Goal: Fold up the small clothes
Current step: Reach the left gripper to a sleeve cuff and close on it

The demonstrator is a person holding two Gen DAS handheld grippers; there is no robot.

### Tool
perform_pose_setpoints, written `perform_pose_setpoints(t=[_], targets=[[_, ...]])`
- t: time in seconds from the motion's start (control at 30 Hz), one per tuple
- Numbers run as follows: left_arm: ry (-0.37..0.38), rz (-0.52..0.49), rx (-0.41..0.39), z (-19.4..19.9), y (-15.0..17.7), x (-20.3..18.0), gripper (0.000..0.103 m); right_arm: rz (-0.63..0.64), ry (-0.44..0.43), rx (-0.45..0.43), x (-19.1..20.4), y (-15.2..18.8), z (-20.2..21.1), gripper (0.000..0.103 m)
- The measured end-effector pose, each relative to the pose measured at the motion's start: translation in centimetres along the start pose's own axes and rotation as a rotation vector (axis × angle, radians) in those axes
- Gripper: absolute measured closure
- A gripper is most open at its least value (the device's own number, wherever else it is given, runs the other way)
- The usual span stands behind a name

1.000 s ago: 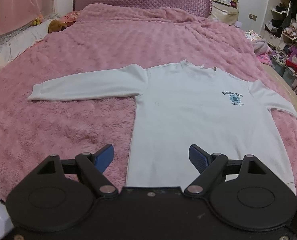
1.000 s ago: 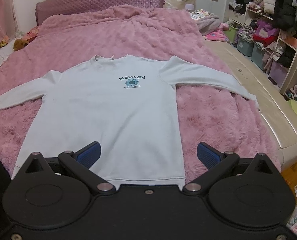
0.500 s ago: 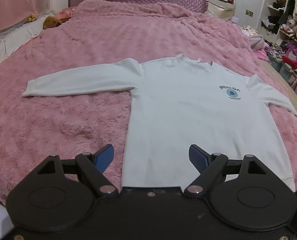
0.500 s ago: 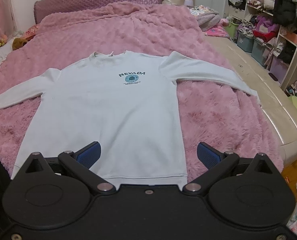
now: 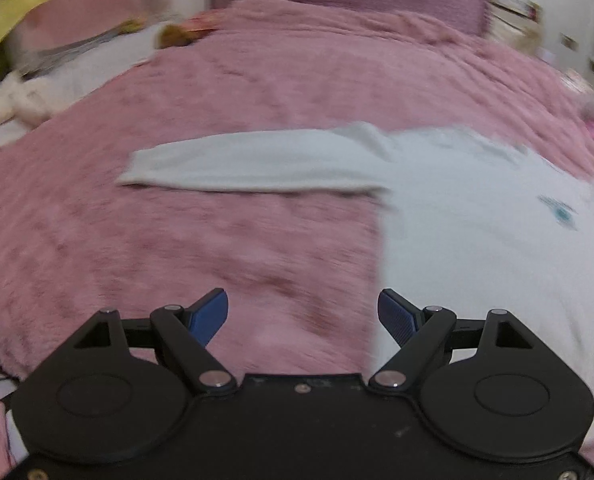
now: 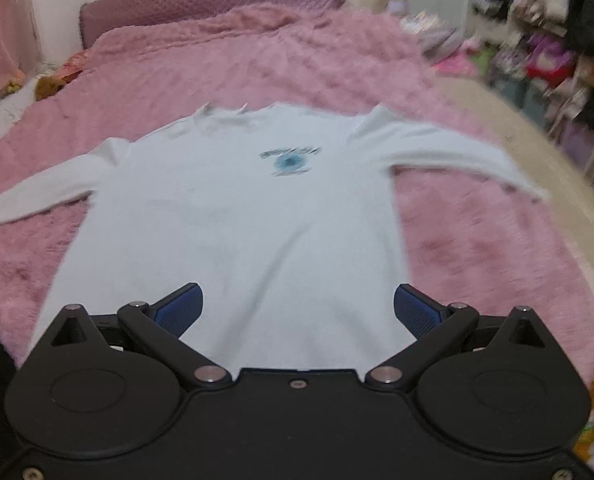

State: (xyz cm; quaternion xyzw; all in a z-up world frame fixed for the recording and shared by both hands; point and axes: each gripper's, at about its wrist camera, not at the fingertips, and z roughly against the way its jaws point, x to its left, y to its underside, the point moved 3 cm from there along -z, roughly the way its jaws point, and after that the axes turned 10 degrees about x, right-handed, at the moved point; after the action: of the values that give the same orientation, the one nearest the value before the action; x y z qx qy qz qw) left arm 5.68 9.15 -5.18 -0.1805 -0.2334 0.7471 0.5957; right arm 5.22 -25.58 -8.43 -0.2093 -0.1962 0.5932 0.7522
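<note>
White sweatshirt (image 6: 249,232) lies flat on pink bed (image 6: 477,248), sleeves spread. Left gripper (image 5: 303,314) w/ jaws wide apart, empty, above blanket beside shirt; right gripper (image 6: 295,312) likewise, over hem.

A sweatshirt (image 6: 233,216) lies flat and face up on a blanket (image 6: 477,248) that covers a bed, its collar toward the headboard (image 6: 217,0) at the far end and its hem nearest the camera. One sleeve (image 5: 249,164) stretches out to the left, the other sleeve (image 6: 449,148) to the right, toward the bed's edge. A printed logo (image 6: 291,158) sits on the chest. A stuffed toy (image 6: 49,86) rests at the far left near the headboard. Shelves of clothes (image 6: 557,40) stand to the right of the bed.
</note>
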Motion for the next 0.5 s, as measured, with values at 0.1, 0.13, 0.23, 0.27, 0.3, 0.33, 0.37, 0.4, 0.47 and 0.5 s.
perform_pose_setpoints(t=[0.1, 0.13, 0.23, 0.27, 0.3, 0.33, 0.37, 0.4, 0.47, 0.5], targets=[[-0.110, 0.039, -0.041, -2.4, -2.0, 4.2, 0.019, -0.087, -0.015, 0.029, 0.1, -1.0, -2.5, 0.003], [-0.146, 0.048, -0.051, -3.4, -2.7, 5.5, 0.019, -0.116, -0.011, 0.011, 0.0, -1.5, -3.0, 0.003], [-0.212, 0.104, -0.059, -6.9, -5.1, 9.3, 0.019, -0.103, 0.046, -0.098, 0.5, -3.2, -3.8, 0.003], [-0.215, 0.137, -0.053, -8.4, -6.1, 10.7, 0.019, -0.070, 0.085, -0.139, 1.1, -3.8, -4.0, 0.002], [-0.209, 0.165, -0.049, -9.6, -6.9, 11.6, 0.019, -0.025, 0.124, -0.169, 1.9, -4.5, -4.3, 0.003], [-0.203, 0.190, -0.051, -10.9, -7.7, 12.4, 0.019, 0.017, 0.156, -0.185, 2.5, -5.3, -4.8, 0.003], [-0.192, 0.210, -0.052, -12.3, -8.6, 13.1, 0.019, 0.068, 0.207, -0.191, 3.2, -6.2, -5.6, 0.003], [-0.192, 0.231, -0.049, -13.8, -9.5, 13.8, 0.019, 0.101, 0.256, -0.182, 3.6, -7.0, -6.4, 0.003], [-0.194, 0.267, -0.046, -16.7, -11.3, 15.1, 0.019, 0.107, 0.368, -0.178, 3.5, -8.5, -8.0, 0.003], [-0.195, 0.296, -0.047, -18.2, -12.2, 15.9, 0.019, 0.094, 0.398, -0.176, 3.1, -9.1, -8.5, 0.003]])
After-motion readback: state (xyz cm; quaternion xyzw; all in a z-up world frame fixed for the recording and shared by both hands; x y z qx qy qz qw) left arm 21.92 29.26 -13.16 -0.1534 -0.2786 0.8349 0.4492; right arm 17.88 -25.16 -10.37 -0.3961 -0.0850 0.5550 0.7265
